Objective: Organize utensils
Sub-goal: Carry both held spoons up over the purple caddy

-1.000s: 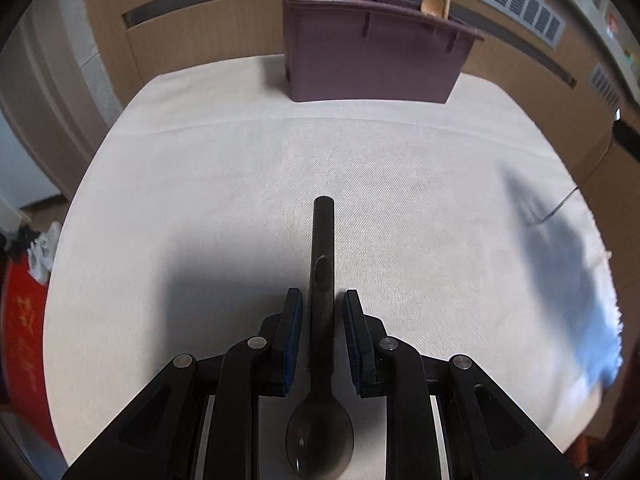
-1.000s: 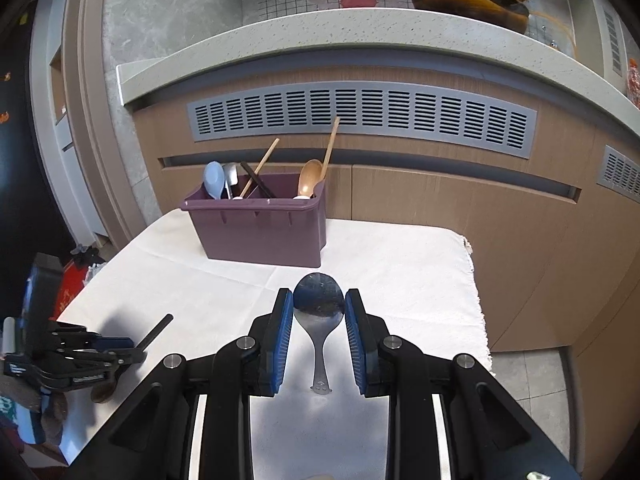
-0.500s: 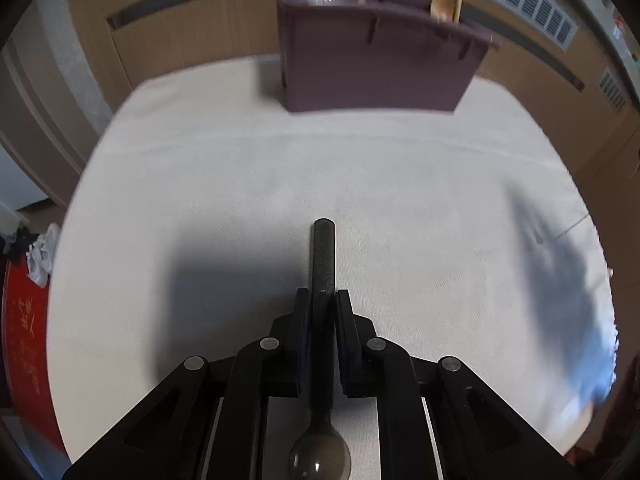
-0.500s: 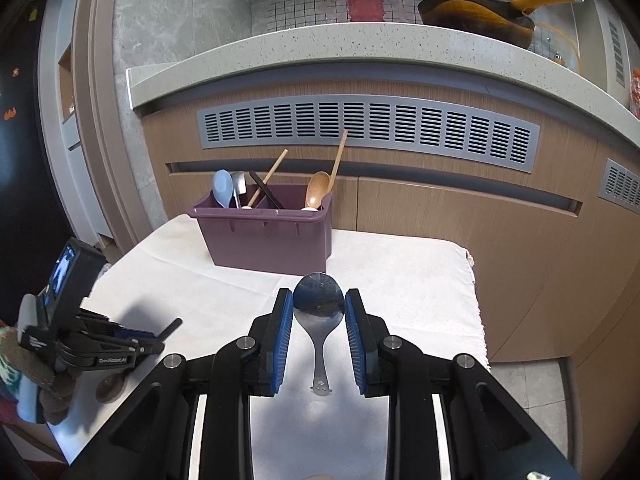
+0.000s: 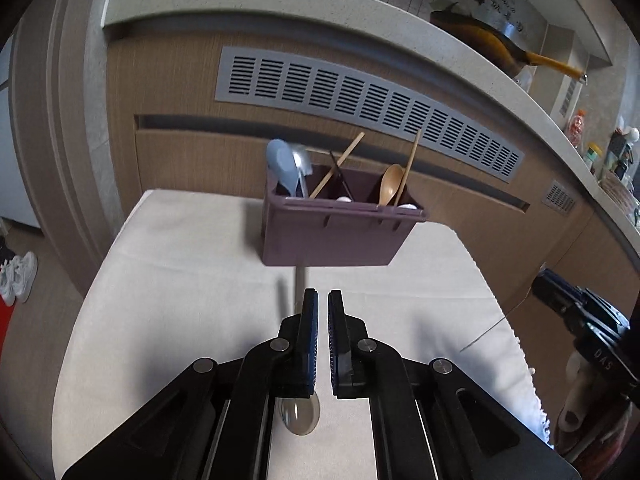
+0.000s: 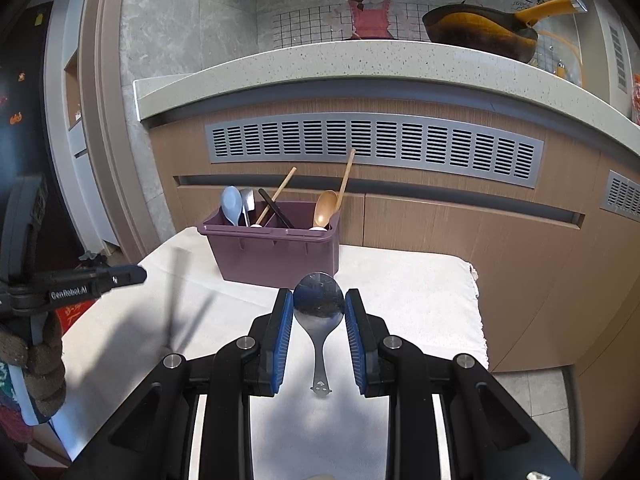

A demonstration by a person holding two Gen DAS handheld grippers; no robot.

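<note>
- So far, the purple holder (image 6: 276, 256) at the back of the cloth-covered table (image 6: 420, 292) already has a blue spoon (image 6: 231, 204), chopsticks (image 6: 278, 196) and a wooden spoon (image 6: 325, 208) standing in it
- Two spoons are not yet in it, by my reading
- The right gripper (image 6: 319, 294) grips a metal spoon (image 6: 319, 304) by the bowl, pads against both its edges, handle hanging back toward the camera, just short of the holder
- The left gripper (image 5: 323, 300) has just been closing, and only a thin slit is left between the pads
- A dark spoon (image 5: 299, 416) shows below its left finger, to one side of that slit, so I cannot tell whether it is actually held
- Left to do, I judge: drop both spoons into the compartments
</note>
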